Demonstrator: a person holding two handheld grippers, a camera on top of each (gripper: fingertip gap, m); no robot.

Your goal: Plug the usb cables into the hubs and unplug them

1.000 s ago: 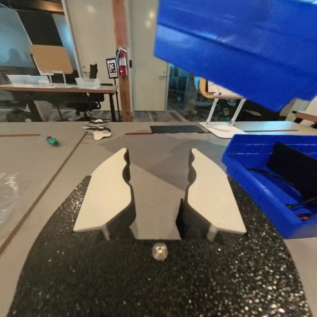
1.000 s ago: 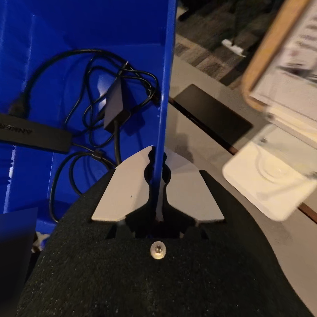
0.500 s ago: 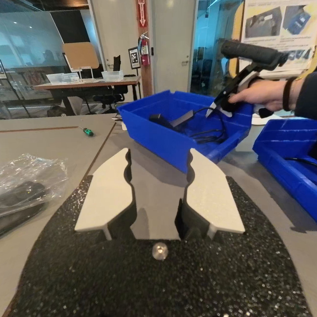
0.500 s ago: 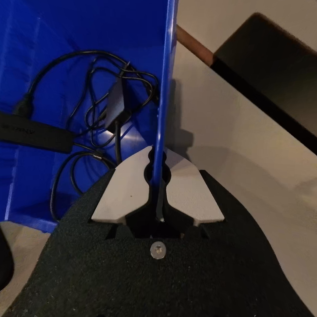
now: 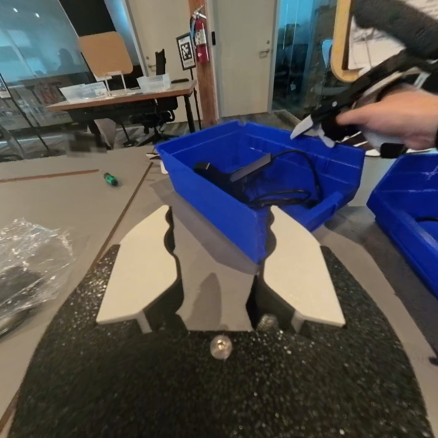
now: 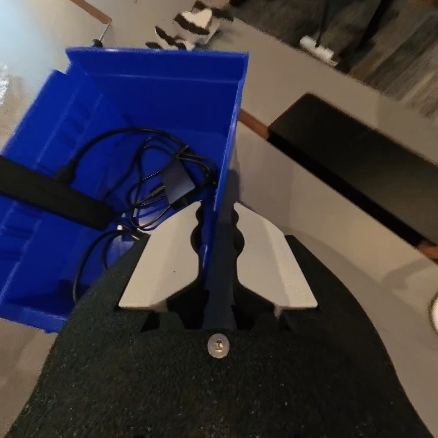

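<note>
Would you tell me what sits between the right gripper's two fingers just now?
The right wrist view shows the side wall of the blue bin standing between the right gripper fingers, which look parted around it.

Black hubs (image 6: 54,192), tangled cables (image 6: 147,170); seemingly unplugged

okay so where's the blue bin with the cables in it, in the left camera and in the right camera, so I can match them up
Left wrist view: the blue bin sits centre to upper right on the table, just past the left gripper.
Right wrist view: the blue bin fills the upper left, its wall between the right gripper jaws.
Shared landmark: the black cables tangled inside it.
</note>
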